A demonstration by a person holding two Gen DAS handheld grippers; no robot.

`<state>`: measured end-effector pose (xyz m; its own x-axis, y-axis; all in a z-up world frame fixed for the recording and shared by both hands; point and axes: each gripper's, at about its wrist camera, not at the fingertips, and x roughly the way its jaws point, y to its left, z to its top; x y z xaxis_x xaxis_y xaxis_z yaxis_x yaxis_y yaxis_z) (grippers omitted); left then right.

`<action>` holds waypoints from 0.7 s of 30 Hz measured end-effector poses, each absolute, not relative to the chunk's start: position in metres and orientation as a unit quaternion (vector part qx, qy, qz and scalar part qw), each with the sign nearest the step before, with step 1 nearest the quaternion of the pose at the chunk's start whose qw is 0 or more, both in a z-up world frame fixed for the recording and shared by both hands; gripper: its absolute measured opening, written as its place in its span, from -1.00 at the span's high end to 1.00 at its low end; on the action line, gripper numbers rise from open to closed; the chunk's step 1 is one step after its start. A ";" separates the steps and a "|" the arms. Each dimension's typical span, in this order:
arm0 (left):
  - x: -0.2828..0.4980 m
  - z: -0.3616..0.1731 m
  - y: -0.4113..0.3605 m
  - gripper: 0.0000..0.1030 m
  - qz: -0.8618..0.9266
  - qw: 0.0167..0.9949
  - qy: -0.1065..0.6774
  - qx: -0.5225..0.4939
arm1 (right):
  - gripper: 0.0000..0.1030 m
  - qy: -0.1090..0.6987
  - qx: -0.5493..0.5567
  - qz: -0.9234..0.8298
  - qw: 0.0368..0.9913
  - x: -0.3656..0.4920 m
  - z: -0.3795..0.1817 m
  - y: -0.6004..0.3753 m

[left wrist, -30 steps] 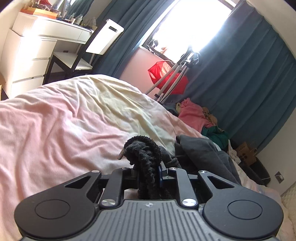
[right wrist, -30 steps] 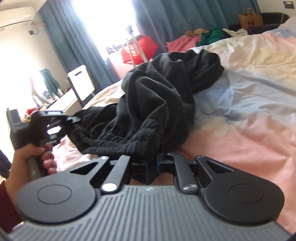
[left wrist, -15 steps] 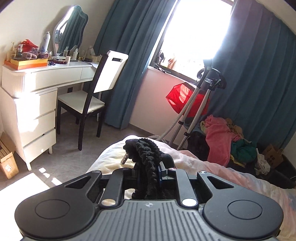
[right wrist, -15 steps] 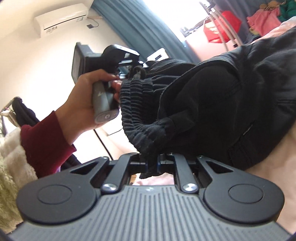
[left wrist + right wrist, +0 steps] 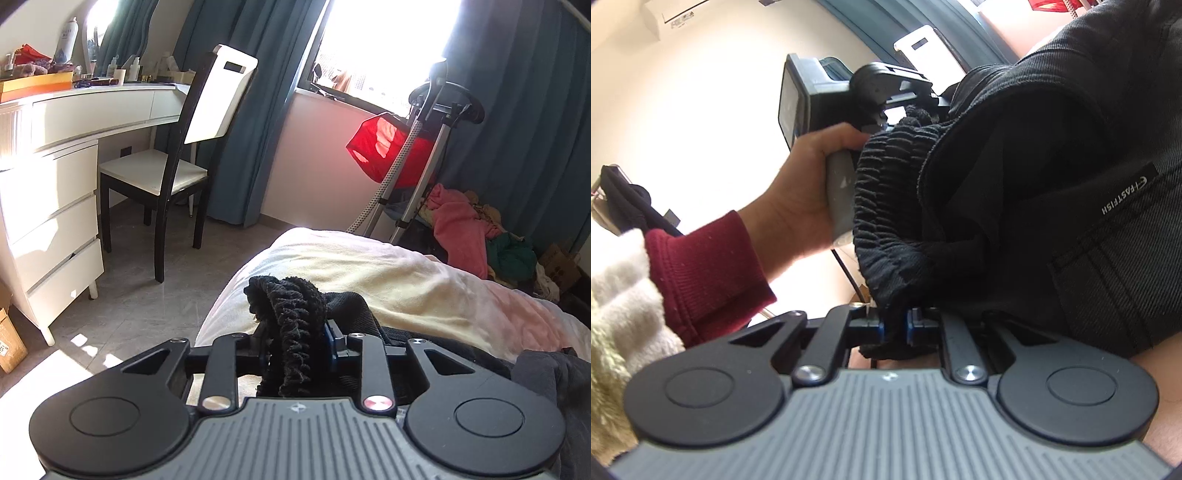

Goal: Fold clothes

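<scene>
Between the two tools hang the black trousers [image 5: 1052, 166], their elastic waistband [image 5: 291, 325] pinched in the left tool [image 5: 295, 347] and the right tool [image 5: 895, 326] alike. A second ago they lay heaped on the bed [image 5: 388, 280]; now they are raised clear, ready, I judge, to shake flat. A dark garment [image 5: 554, 373] on the bed could crowd the laying-down; chair [image 5: 166, 173] and red bag [image 5: 384, 147] stand well apart.

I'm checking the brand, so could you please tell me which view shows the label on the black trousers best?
The right wrist view: the FASTFISH label on the black trousers is close and readable. The left wrist view shows only their bunched waistband, no label.
</scene>
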<state>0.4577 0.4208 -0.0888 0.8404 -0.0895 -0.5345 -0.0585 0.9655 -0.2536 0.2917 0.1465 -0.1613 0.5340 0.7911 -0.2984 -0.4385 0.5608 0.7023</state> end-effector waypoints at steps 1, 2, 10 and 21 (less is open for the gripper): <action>0.453 -0.088 0.423 -0.02 -0.003 0.952 0.280 -0.125 | 0.67 0.308 0.282 0.373 0.829 0.290 -0.159 0.146; 0.447 -0.086 0.423 -0.26 0.003 0.953 0.278 -0.117 | 0.56 0.303 0.271 0.373 0.834 0.287 -0.154 0.148; 0.369 -0.050 0.418 -1.00 0.052 0.967 0.240 -0.070 | -0.63 0.256 0.191 0.394 0.862 0.245 -0.111 0.160; 0.207 0.009 0.296 -0.99 0.024 0.978 0.200 -0.048 | -0.62 0.203 0.115 0.315 0.920 0.181 -0.050 0.063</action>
